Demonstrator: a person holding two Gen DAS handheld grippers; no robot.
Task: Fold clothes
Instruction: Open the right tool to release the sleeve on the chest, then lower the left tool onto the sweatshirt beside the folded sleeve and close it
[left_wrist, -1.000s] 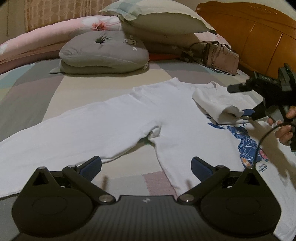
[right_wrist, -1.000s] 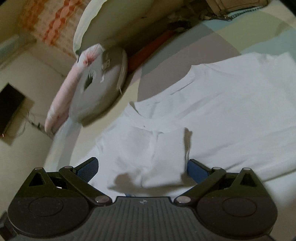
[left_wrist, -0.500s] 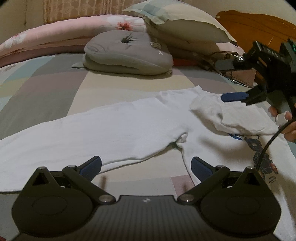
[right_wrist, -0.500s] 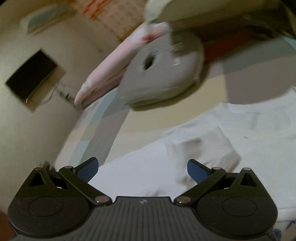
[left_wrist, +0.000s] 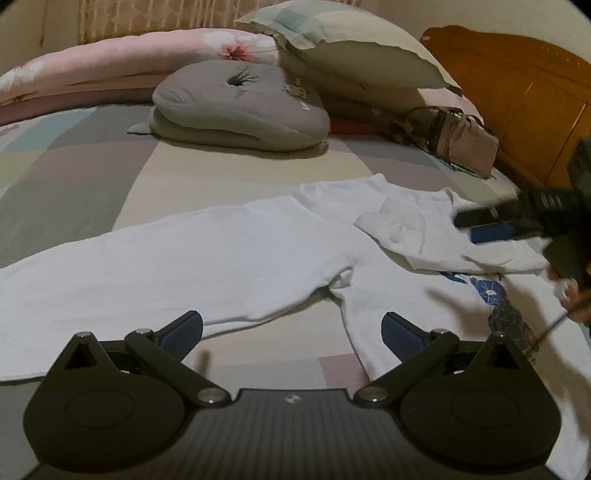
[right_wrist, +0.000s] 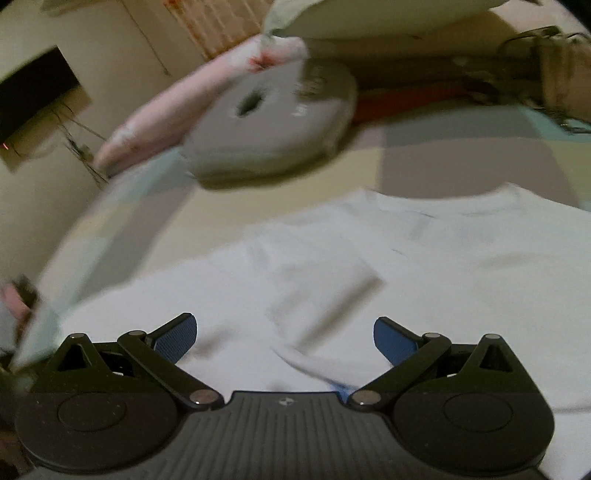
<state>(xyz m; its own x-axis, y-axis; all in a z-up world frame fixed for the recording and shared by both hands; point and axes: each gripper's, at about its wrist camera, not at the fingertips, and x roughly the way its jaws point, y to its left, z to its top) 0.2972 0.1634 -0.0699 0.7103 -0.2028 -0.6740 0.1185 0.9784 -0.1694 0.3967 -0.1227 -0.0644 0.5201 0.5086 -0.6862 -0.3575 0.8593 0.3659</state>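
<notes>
A white long-sleeved shirt (left_wrist: 229, 254) with a blue print (left_wrist: 491, 291) lies flat on the bed, one sleeve stretched out to the left. Its other sleeve (left_wrist: 424, 236) is folded back over the chest. My left gripper (left_wrist: 291, 330) is open and empty, low over the shirt's armpit and the bedsheet. My right gripper (right_wrist: 284, 339) is open and empty above the folded sleeve (right_wrist: 332, 280); it also shows at the right edge of the left wrist view (left_wrist: 495, 229). The right wrist view is blurred.
A grey cushion (left_wrist: 240, 103), a pink floral bolster (left_wrist: 110, 74) and large pillows (left_wrist: 354, 55) lie at the head of the bed. A pink handbag (left_wrist: 458, 144) sits by the wooden headboard (left_wrist: 517, 99). A dark screen (right_wrist: 29, 88) hangs on the wall.
My right gripper has let the folded sleeve lie on the chest and has lifted and swung away from it. My left gripper has shifted slightly left, staying open.
</notes>
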